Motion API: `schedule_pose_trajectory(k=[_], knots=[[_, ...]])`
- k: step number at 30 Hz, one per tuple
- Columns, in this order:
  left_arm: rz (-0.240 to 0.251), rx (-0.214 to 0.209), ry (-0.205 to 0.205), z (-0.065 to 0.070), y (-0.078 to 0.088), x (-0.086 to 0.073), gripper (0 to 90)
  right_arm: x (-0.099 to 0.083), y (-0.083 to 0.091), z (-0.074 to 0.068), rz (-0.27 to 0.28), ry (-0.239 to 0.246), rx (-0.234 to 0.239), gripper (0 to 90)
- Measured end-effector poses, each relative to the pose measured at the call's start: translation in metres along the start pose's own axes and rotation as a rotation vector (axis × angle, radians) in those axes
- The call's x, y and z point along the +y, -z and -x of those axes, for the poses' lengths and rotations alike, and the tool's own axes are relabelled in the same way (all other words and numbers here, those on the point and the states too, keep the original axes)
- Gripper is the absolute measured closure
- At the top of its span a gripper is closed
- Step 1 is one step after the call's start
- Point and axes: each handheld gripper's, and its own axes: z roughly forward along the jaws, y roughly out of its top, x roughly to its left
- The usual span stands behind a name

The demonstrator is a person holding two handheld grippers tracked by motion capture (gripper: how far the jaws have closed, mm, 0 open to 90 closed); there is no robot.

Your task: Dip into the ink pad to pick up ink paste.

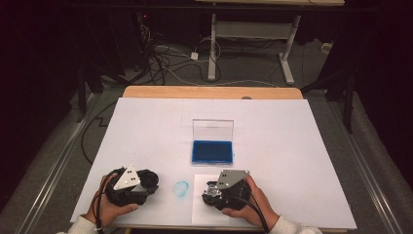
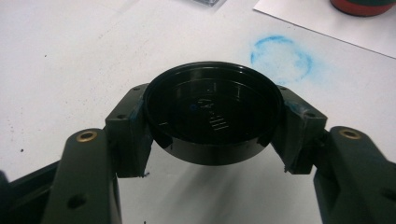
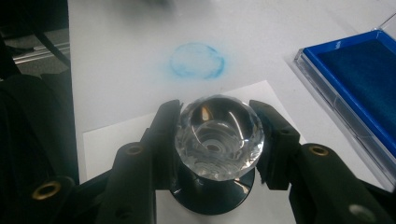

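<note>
Jaws clamped on both pieces: the right gripper (image 3: 217, 140) grips a stamp (image 3: 218, 136) by its faceted clear knob, base down on a paper sheet (image 3: 116, 140); the left gripper (image 2: 212, 126) pinches the stamp's black round cap (image 2: 212, 116) by its rim, hollow side up, just above the table (image 1: 292, 146). The stamp looks hard, slick and light, probably best held at the knob's widest girth; the cap looks thin and stiff. A blue ring print (image 1: 181, 188) marks the white sheet between the grippers. An open ink pad (image 1: 212, 151) lies beyond, lid upright. Cables trail across the dark floor behind.
</note>
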Motion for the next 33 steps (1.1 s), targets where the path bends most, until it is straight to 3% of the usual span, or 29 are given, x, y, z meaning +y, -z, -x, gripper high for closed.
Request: schedule_pose_trajectory(k=[33], knots=[[-0.003,-0.005,-0.001,0.0018,-0.0018,0.0013,36.7,0.001,-0.0019,-0.0005,-0.019,0.001,-0.003,56.4]])
